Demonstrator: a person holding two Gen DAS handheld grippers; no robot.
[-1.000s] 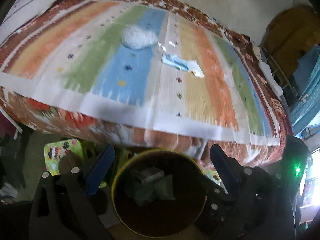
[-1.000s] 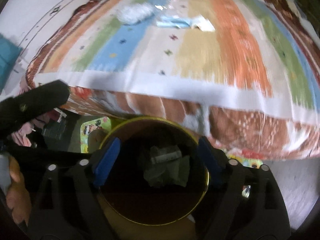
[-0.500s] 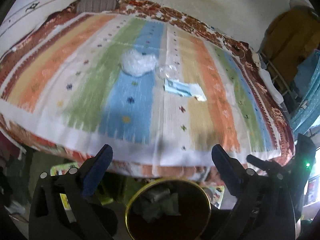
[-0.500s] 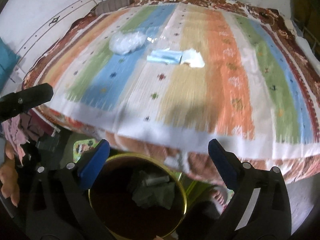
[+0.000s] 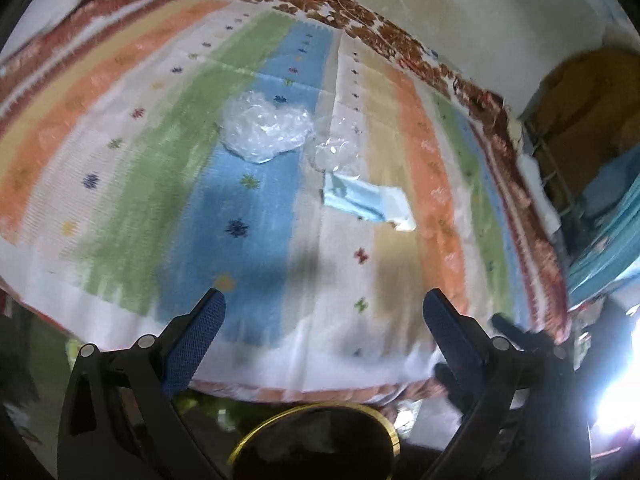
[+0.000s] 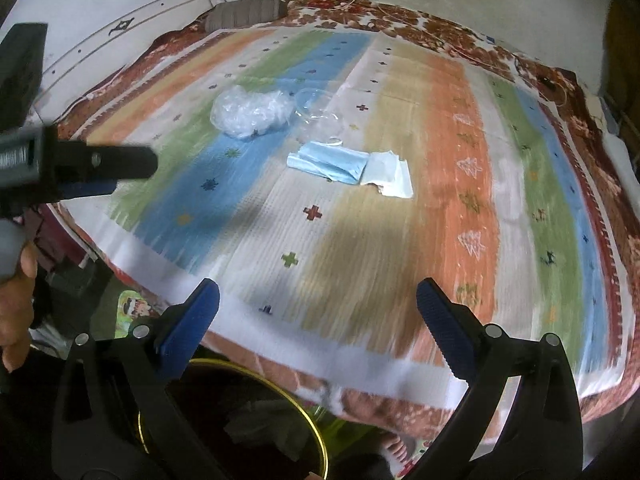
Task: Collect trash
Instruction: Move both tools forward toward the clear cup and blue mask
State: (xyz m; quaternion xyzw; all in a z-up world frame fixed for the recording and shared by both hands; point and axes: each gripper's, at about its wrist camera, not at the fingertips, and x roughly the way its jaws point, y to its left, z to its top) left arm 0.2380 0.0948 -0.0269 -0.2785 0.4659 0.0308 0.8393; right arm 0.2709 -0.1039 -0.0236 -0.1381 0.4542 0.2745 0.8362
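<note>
A crumpled clear plastic bag [image 5: 264, 128] [image 6: 250, 114], a clear plastic wrapper [image 5: 334, 150] [image 6: 320, 114], a blue face mask [image 5: 352, 200] [image 6: 328, 164] and a white paper piece [image 5: 398, 208] [image 6: 388, 174] lie mid-bed on the striped cover. A dark bin with a gold rim [image 5: 316, 444] [image 6: 240, 420] stands on the floor below the bed's near edge, with trash inside. My left gripper [image 5: 324, 304] is open and empty over the near edge. My right gripper [image 6: 318, 296] is open and empty too.
The striped bed cover [image 5: 140, 184] [image 6: 460, 220] fills both views. A grey bolster [image 6: 246, 12] lies at the far end by the wall. The left gripper's body [image 6: 60, 164] shows at the left of the right wrist view. Furniture [image 5: 592, 128] stands right of the bed.
Both grippers have risen from over the bin and moved forward over the bed's near edge. The bin has dropped to the bottom of both views. Both stay open.
</note>
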